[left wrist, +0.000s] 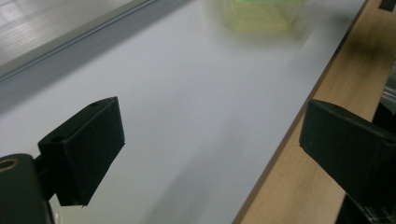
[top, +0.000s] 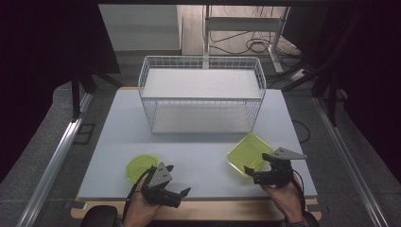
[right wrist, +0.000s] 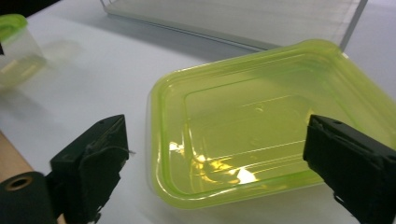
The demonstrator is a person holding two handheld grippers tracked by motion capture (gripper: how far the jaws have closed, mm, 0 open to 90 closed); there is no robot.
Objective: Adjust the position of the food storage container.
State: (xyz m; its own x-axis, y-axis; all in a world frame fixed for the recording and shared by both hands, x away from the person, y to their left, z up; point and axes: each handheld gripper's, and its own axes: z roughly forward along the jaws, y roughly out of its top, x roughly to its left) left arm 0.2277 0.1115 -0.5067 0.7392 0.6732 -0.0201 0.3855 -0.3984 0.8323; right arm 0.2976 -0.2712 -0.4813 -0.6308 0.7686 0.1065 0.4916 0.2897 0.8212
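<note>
Near the table's (top: 113, 142) front right corner the square green container (top: 249, 153) was noted between the released jaws of the right hand-held gripper (top: 259, 174), judged light, stiff and slick, best taken by its rim; the left hand-held gripper (top: 177, 187) was likewise released and empty.

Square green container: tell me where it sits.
In the high view, the square green container sits on the table's near right, before the wire rack, just beyond the right hand-held gripper.

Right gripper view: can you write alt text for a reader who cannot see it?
A shallow yellow-green rectangular container lies on the white table, just ahead of the open right gripper, whose black jaws stand apart with nothing gripped. A round container sits at far left, a wire basket behind.
</note>
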